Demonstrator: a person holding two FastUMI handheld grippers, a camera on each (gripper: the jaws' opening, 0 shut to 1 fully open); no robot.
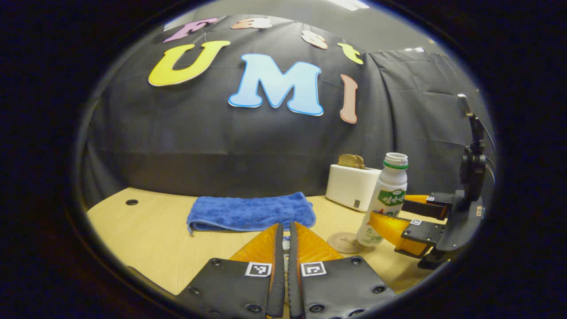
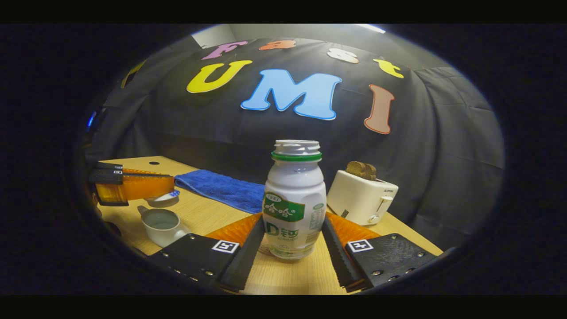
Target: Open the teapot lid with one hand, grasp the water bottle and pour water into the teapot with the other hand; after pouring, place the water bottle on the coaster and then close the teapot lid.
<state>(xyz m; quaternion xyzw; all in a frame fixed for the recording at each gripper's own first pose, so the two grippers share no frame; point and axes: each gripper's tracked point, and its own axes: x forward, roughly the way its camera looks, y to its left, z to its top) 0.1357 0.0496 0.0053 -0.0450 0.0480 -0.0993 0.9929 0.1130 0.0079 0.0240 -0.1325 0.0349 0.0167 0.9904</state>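
Right gripper view: my right gripper point(image 2: 292, 241) has its jaws spread apart, one finger on each side of the water bottle point(image 2: 293, 201). The bottle stands upright on the bench point(image 2: 283, 277), cap off, neck open. I can see a gap along the left finger, and cannot tell whether the right finger touches the bottle wall. This view also gives the teapot point(image 2: 161, 225) at far left, lid off, liquid visible inside. Just above it, my left gripper point(image 2: 170, 191) holds the teapot lid point(image 2: 163, 200) at its fingertips. A white toaster point(image 2: 363, 197) with bread in its slot sits behind the bottle to the right; a folded blue towel point(image 2: 221, 189) lies behind, to the left.

Left gripper view: the jaws of my left gripper point(image 1: 285, 232) are nearly together, a narrow slot between them with something small and pale in it; I take that to be the lid, though little of it is visible here. This view adds the round coaster point(image 1: 343, 242), lying flat on the bench point(image 1: 146, 239). The bottle point(image 1: 384, 199) stands just beside the coaster, at its right edge; whether its base overlaps the rim I cannot tell. The right gripper point(image 1: 401, 212) reaches in from the right, held level, fingers either side of the bottle's lower half. The towel point(image 1: 250, 212) and the toaster point(image 1: 352, 186) lie beyond.
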